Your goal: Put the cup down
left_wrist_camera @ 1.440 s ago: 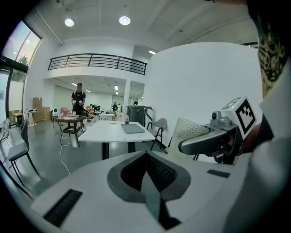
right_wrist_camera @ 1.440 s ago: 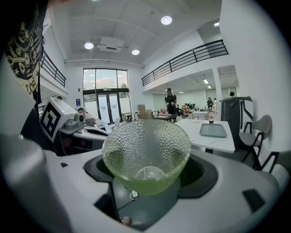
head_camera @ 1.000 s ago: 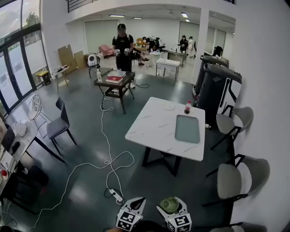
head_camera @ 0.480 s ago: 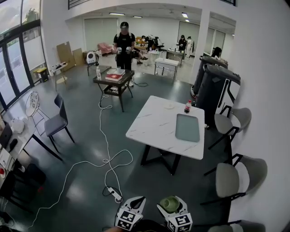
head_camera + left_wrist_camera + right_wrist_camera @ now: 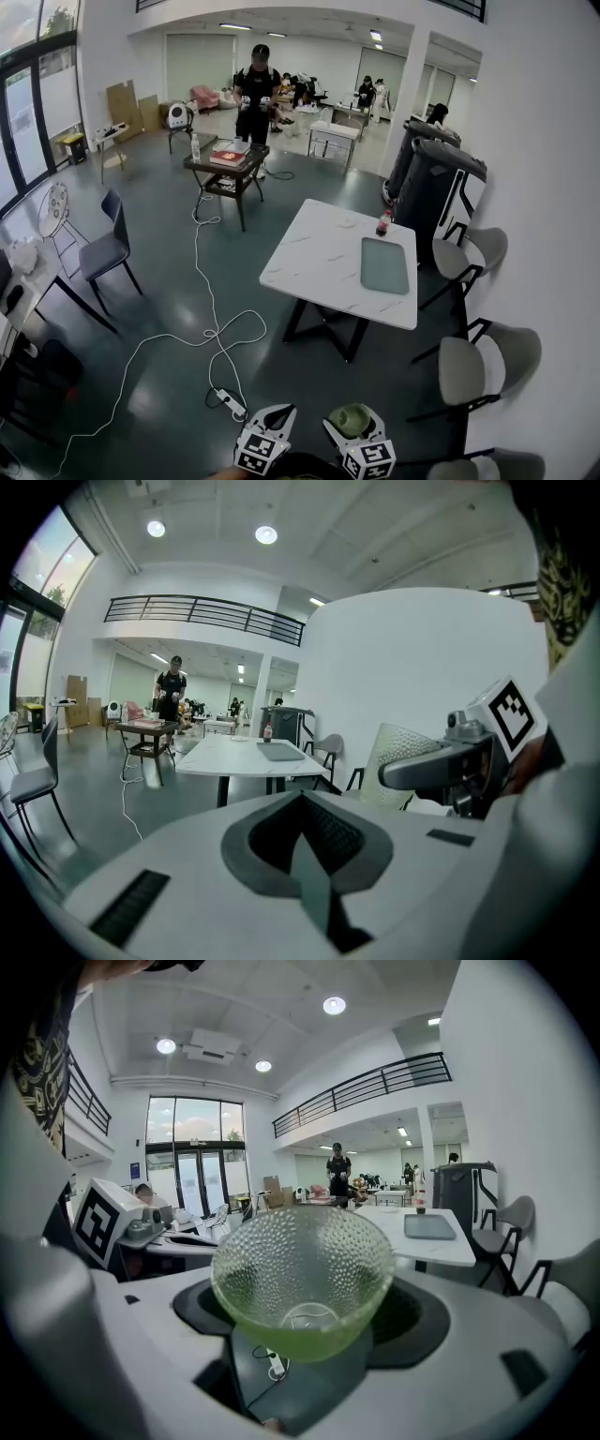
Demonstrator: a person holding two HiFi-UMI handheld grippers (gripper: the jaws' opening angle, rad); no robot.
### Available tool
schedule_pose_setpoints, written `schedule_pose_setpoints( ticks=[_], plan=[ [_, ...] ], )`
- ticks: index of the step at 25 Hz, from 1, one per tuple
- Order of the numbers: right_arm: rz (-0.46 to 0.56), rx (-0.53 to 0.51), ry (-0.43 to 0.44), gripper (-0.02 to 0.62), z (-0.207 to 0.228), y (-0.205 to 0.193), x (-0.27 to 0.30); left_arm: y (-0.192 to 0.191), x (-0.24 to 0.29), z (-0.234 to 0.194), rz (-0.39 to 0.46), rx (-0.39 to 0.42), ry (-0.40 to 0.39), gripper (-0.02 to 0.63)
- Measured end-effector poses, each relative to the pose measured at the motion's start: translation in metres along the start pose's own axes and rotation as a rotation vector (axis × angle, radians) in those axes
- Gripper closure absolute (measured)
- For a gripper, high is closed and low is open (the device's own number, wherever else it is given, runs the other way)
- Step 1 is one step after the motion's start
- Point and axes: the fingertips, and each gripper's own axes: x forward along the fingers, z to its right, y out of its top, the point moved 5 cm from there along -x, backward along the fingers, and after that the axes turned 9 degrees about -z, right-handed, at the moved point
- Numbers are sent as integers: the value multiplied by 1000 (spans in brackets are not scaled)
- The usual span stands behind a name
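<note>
A green dimpled glass cup (image 5: 302, 1279) sits upright between the jaws of my right gripper (image 5: 353, 427), which is shut on it. In the head view the cup (image 5: 351, 421) shows at the bottom edge, over the floor. My left gripper (image 5: 277, 418) hangs just left of it, jaws together and holding nothing. The left gripper view shows its closed pads (image 5: 305, 850), with the cup (image 5: 405, 750) and the right gripper (image 5: 469, 761) off to its right. A white marble table (image 5: 314, 262) stands ahead, well beyond both grippers.
On the table lie a grey-green tray (image 5: 385, 265), a cola bottle (image 5: 382, 223) and a small dish (image 5: 348, 222). Grey chairs (image 5: 478, 366) stand on its right. A white cable with a power strip (image 5: 229, 402) runs over the floor to the left. A person (image 5: 255, 89) stands far back.
The head view has drifted slightly, so the room sits a little differently in frame. Both grippers and the cup keep the same places at the bottom edge.
</note>
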Motion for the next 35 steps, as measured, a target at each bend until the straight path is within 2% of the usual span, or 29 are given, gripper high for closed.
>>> schedule_pose_setpoints(
  ticks=[10,18,35],
  plan=[
    [-17,3,-55,207,-31,-3,4,-13,-15,-21,8,-16,-48,612],
    [-21,17,-53,207,-23,1,15,-12,-5,-30,12,-14,-35,612],
    [11,-47,4,207,83,35,47,45,84,-13,-15,10,42,612]
  ],
)
